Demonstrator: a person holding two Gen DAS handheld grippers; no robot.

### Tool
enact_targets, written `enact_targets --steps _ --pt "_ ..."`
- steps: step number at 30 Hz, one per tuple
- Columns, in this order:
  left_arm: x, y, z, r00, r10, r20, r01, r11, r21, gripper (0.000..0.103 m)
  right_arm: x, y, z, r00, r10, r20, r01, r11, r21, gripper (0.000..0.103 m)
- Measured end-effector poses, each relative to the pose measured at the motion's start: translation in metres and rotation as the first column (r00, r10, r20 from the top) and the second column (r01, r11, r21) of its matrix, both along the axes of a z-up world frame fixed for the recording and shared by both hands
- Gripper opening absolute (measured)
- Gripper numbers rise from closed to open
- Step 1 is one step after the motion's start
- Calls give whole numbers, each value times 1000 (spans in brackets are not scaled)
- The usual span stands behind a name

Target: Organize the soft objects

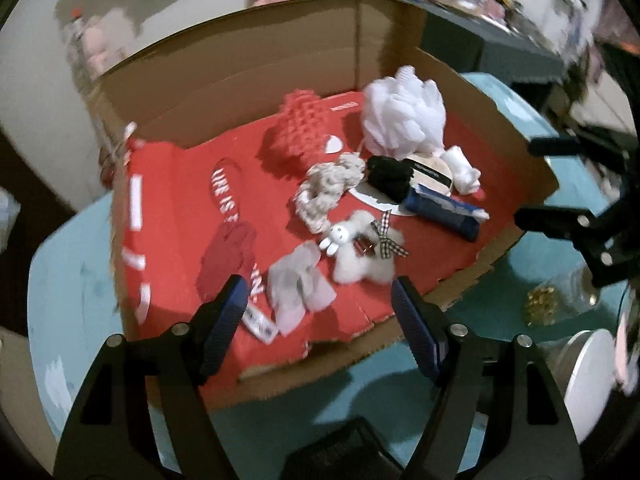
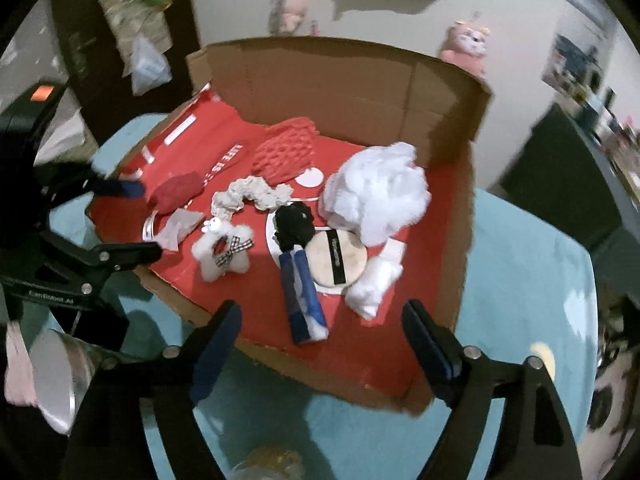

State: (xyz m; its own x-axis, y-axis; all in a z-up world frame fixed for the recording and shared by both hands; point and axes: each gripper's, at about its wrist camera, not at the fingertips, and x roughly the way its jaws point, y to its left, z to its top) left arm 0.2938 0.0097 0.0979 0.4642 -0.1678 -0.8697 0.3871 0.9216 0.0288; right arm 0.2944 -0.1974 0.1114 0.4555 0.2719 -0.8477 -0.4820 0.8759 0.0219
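Soft objects lie on a flattened red cardboard box (image 1: 180, 184) (image 2: 440, 208): a white mesh pouf (image 1: 404, 114) (image 2: 376, 192), a red knitted piece (image 1: 300, 128) (image 2: 286, 152), a beige rope scrunchie (image 1: 328, 188) (image 2: 250, 194), a black scrunchie (image 1: 386, 176) (image 2: 294, 224), a white plush star with a checked bow (image 1: 360, 254) (image 2: 222, 254), a dark red cloth (image 1: 228, 258) (image 2: 176, 192), a blue tissue pack (image 1: 444, 210) (image 2: 304, 300). My left gripper (image 1: 318, 312) is open over the pale sheer cloth (image 1: 298, 286). My right gripper (image 2: 320, 344) is open just below the tissue pack.
The box's brown flaps (image 1: 240, 76) stand up at the back. It rests on a teal table (image 1: 72, 280) (image 2: 528, 280). A metal lid (image 1: 588, 364) and gold bits (image 1: 544, 304) lie at the table's right. Pink plush toys (image 2: 466, 46) sit against the far wall.
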Motion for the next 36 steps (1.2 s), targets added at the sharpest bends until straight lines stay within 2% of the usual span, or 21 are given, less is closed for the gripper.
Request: enact_targets --steps 2,7,16,22,36 --pt "-7 2 2 999 46 0 -45 999 -20 77 -7 -6 4 999 -45 10 45 999 13 96" --pt "-23 18 8 987 155 35 -153 987 -51 81 -20 -7 5 992 -122 40 122 992 13 100" --pt "-41 31 1 959 279 42 -274 957 -93 81 -29 -13 -4 967 -250 57 248 968 35 101" --pt "-43 33 -7 948 314 48 -308 946 -98 81 -32 -8 -10 958 -275 82 273 961 35 101" --pt "-37 29 -18 942 333 38 -328 940 -95 81 -28 1 -20 953 -284 107 283 959 22 101"
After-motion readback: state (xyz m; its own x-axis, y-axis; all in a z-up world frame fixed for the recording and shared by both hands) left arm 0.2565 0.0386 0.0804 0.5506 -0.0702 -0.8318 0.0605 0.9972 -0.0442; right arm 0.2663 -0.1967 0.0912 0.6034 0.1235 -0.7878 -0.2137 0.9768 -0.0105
